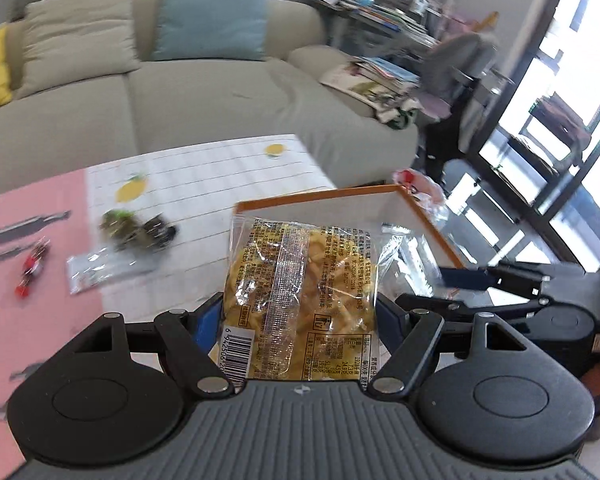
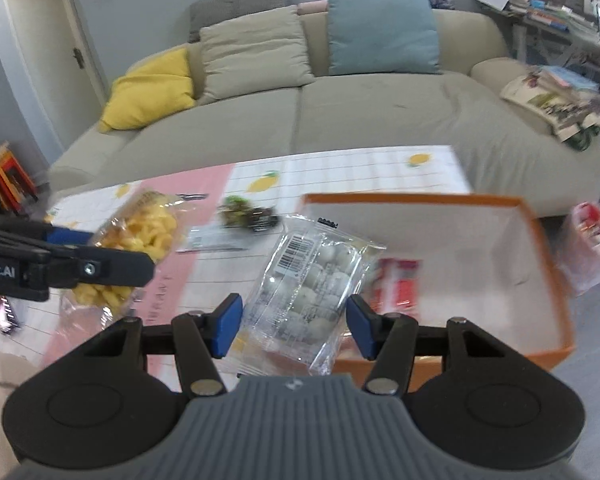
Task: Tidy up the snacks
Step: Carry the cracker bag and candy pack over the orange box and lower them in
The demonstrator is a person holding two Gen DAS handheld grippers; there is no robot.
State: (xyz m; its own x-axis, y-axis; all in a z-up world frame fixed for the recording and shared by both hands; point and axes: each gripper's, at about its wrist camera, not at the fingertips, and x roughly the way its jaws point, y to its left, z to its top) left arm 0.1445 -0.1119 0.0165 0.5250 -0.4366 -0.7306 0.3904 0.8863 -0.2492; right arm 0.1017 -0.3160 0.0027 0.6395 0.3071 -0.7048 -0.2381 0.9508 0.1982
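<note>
The bag of white balls (image 2: 314, 284) sits between your right tongs (image 2: 296, 326), whose pads look a bit apart from it, so I cannot tell if they pinch. The orange box (image 2: 540, 236) lies just ahead to the right, at the surface's right edge. Your left tongs (image 1: 300, 320) squeeze the yellow chips bag (image 1: 300, 280), long way pointing forward at the box.

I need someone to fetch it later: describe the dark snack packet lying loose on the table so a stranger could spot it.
Find the low table with the lemon-print cloth before the beige sofa. Left of the orange box, near the cloth's pink strip, lies the dark snack packet. Its dark green-black contents set it apart from the yellow and white packets held in the grippers.
</note>
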